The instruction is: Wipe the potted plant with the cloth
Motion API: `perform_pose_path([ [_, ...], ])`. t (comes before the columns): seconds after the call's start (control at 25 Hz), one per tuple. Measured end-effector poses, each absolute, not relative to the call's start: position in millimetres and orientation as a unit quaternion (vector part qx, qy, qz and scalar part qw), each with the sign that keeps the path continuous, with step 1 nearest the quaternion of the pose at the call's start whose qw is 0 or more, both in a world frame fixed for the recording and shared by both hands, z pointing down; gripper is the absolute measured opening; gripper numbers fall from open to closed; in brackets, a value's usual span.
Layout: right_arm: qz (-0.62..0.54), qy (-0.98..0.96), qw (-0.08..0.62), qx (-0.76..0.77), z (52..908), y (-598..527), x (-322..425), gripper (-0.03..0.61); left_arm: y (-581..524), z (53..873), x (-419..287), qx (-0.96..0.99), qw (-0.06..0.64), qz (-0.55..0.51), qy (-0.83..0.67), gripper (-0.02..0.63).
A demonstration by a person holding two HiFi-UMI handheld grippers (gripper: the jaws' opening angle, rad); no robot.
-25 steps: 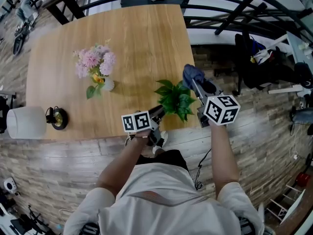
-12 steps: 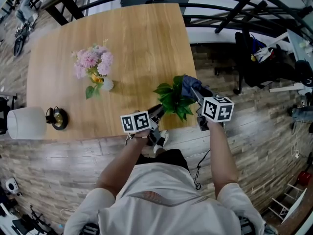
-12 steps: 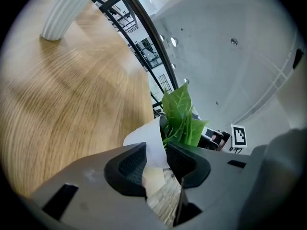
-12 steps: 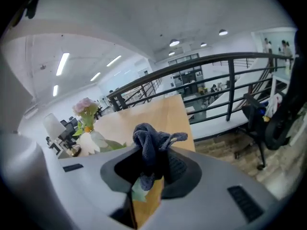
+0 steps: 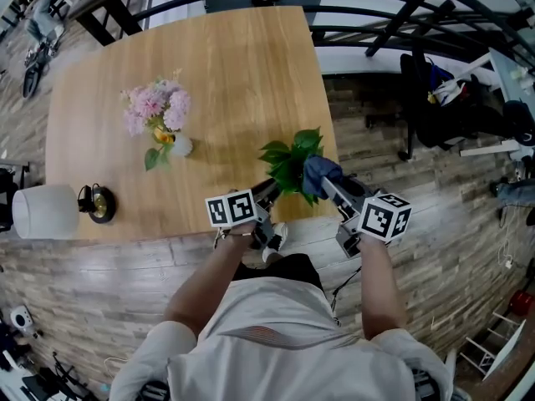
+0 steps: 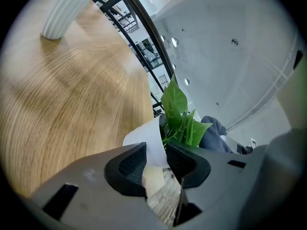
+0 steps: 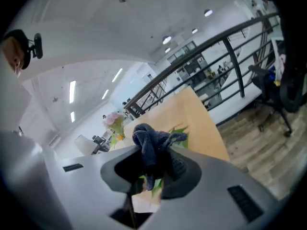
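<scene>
The potted plant (image 5: 292,164) has broad green leaves and a white pot (image 6: 147,143); it stands near the front right corner of the wooden table (image 5: 209,73). My left gripper (image 5: 269,192) is shut on the pot's rim from the near side. The dark blue cloth (image 5: 319,174) is bunched in my right gripper (image 5: 328,184), which is shut on it and holds it against the plant's right-hand leaves (image 7: 180,132). In the right gripper view the cloth (image 7: 152,147) fills the space between the jaws.
A vase of pink flowers (image 5: 160,117) stands left of the plant. A white lamp shade (image 5: 43,210) and a small dark round object (image 5: 99,201) lie at the table's front left. A black railing (image 5: 401,23) and an office chair (image 5: 451,111) are off to the right.
My right gripper has drawn the cloth from behind the plant toward me, down over the right-hand leaves. The left gripper has stayed on the pot.
</scene>
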State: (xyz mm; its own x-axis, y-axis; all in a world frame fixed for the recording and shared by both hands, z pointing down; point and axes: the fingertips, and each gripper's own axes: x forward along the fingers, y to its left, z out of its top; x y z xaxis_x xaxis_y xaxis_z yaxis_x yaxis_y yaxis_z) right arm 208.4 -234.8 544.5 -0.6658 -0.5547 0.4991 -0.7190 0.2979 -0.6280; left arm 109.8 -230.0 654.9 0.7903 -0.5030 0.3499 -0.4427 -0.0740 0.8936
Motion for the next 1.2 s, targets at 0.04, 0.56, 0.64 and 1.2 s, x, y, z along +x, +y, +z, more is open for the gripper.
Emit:
perform_pose_path([
  [0.04, 0.458, -0.79, 0.099, 0.395, 557.6, -225.9, 206.7, 0.141, -230.2, 654.8, 110.2, 0.733, 0.598, -0.025, -0.324, 0.13],
  [0.56, 0.438, -0.717, 0.133, 0.526, 617.8, -217.3, 279.3, 0.142, -239.5, 651.3, 107.0, 0.735, 0.585, -0.01, -0.342, 0.11],
  [0.64, 0.424, -0.712, 0.14, 0.542, 615.6, -216.1, 286.6, 0.141, -244.1, 646.9, 101.3, 0.739, 0.569, -0.001, -0.361, 0.091],
  [1.2, 0.196, -0.782, 0.062, 0.588, 454.0, -229.8, 295.1, 0.141, -268.4, 487.6, 22.6, 0.82, 0.304, 0.01, -0.485, 0.04],
])
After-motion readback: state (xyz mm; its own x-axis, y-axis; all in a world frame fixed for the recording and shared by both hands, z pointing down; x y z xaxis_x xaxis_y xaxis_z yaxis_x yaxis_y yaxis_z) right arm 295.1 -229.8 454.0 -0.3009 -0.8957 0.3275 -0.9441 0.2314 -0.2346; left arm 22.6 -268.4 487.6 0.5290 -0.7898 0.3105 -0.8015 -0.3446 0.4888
